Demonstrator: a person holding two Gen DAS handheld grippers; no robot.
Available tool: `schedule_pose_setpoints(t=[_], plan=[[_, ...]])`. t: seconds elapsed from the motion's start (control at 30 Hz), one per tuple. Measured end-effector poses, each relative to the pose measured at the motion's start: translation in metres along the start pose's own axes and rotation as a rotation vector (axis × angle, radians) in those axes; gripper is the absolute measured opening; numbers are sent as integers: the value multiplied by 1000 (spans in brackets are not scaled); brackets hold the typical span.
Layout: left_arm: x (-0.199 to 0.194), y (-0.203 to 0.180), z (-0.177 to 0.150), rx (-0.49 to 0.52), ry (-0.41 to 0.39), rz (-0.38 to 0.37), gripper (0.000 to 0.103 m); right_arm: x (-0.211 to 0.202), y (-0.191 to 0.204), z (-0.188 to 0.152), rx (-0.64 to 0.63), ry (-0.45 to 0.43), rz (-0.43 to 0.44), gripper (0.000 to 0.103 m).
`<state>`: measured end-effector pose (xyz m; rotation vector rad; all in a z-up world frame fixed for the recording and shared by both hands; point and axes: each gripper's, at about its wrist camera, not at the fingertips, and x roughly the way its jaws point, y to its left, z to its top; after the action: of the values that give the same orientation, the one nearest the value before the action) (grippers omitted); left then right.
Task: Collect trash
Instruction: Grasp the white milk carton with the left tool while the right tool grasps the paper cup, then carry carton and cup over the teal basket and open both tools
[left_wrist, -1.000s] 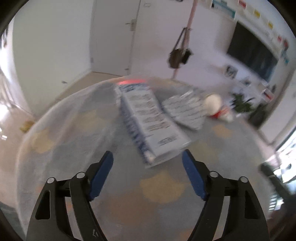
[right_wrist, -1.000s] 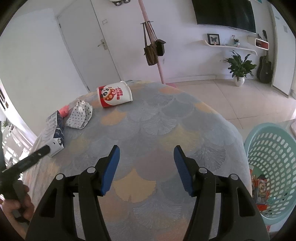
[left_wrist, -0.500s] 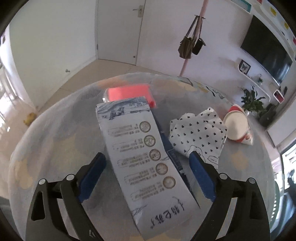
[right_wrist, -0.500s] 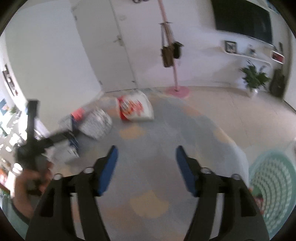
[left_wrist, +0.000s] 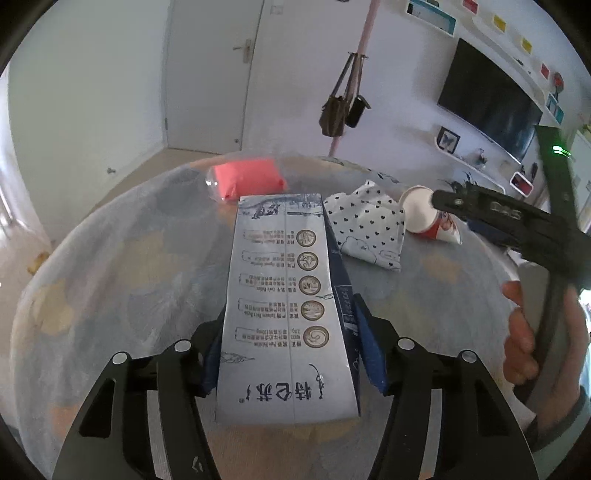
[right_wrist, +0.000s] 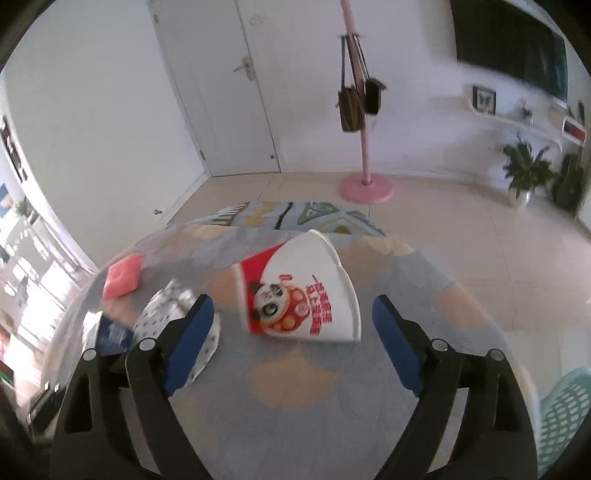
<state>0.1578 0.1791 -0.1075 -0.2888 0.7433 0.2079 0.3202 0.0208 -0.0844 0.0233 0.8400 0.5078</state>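
Note:
A long blue-and-white carton (left_wrist: 288, 306) lies on the round table (left_wrist: 110, 280). My left gripper (left_wrist: 291, 354) is shut on its near end, blue pads against both sides. Behind it lie a pink packet (left_wrist: 247, 177), a crumpled heart-print wrapper (left_wrist: 369, 225) and a tipped paper cup (left_wrist: 428, 218). In the right wrist view the red-and-white panda cup (right_wrist: 299, 291) lies on its side just ahead of my open, empty right gripper (right_wrist: 291, 339). The wrapper (right_wrist: 173, 321) sits behind its left finger.
A teal laundry basket (right_wrist: 565, 413) stands off the table's right edge. The pink packet (right_wrist: 122, 277) lies at the table's far left. A pink coat stand (right_wrist: 364, 147) with bags, a door and a plant (right_wrist: 524, 173) are beyond. The right gripper's body (left_wrist: 517, 229) crosses the left view.
My left gripper moved forward over the carton and closed on it. My right gripper swung left and forward, so the panda cup now lies close in front of its fingers.

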Motion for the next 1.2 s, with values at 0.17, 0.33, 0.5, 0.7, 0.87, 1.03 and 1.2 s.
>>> schedule_pose_setpoints(t=[0.17, 0.33, 0.5, 0.7, 0.87, 1.03, 1.2], plan=[[1, -6, -1, 8, 2, 0, 58, 27, -1, 7, 2, 55, 15, 83], [-2, -5, -2, 4, 1, -6, 58, 31, 1, 7, -9, 68, 26, 72], [-5, -2, -3, -6, -17, -17, 57, 12, 2, 0, -21, 9, 44, 72], [-26, -6, -5, -19, -53, -107, 57, -44, -8, -15, -12, -61, 68, 72], [-56, -33, -6, 6, -91, -191, 57, -113, -23, -36, 2, -161, 31, 72], [-79, -87, -3, 93, -119, -292, 57, -181, -56, -59, 65, -254, -32, 72], [-88, -155, -4, 188, -116, -399, 57, -238, -109, -88, 166, -311, -154, 72]])
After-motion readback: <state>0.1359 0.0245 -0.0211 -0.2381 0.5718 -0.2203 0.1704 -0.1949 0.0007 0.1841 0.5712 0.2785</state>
